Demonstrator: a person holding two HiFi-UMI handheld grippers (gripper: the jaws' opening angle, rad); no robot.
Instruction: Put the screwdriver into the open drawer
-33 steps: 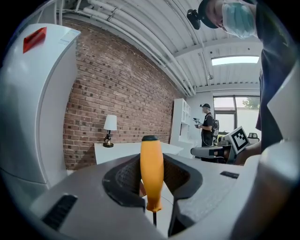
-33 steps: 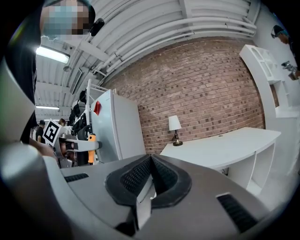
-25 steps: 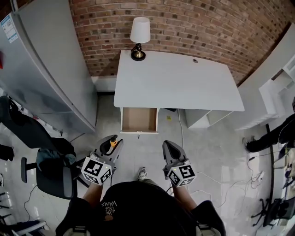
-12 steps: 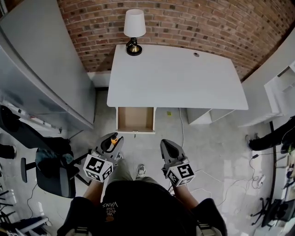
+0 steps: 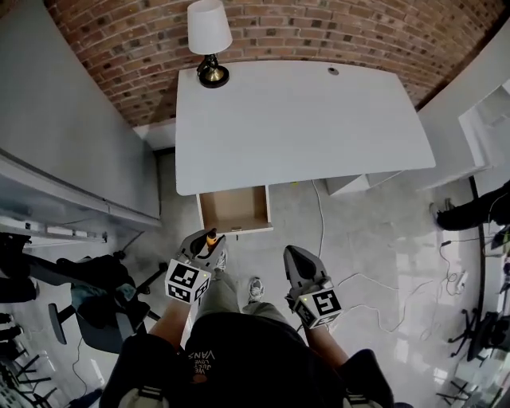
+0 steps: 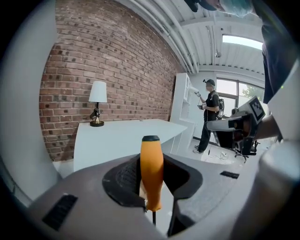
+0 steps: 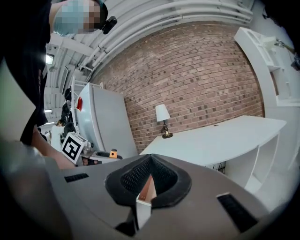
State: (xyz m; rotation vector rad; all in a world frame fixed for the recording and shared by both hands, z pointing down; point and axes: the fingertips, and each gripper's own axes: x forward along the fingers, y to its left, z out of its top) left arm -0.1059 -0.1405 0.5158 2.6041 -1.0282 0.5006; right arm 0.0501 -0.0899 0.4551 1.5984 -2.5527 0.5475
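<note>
From the head view, a glossy pale floor (image 5: 382, 239) fills the lower half of the frame. A white cable (image 5: 362, 279) loops across it at the right, and a dark office chair (image 5: 88, 307) stands at the lower left. The person's shoe (image 5: 255, 288) shows near the centre.

Just above it and left of centre, the open drawer (image 5: 233, 209) stands pulled out from under the near edge of a white bench (image 5: 303, 119), its brown bottom showing. On the bench's far left corner sits a table lamp (image 5: 209, 36) with a white shade. Behind it a red brick wall (image 5: 335, 24) runs along the top of the frame. A tall grey cabinet (image 5: 64, 135) takes the upper left, and white shelving (image 5: 486, 119) the right edge.

Both forearms reach up from the bottom of the frame, marker cubes uppermost. The left gripper (image 5: 205, 242) hangs just below the drawer's front and points toward it. Its fingers (image 6: 124, 180) clamp the orange handle of the screwdriver (image 6: 151, 173). The tool stands upright, black cap on top, its thin metal shaft hanging below the pads, so it is outside the drawer.

The right gripper (image 5: 293, 255) sits to the right at lower centre, apart from the drawer. Its fingers (image 7: 136, 180) meet at the tips with nothing between them.
</note>
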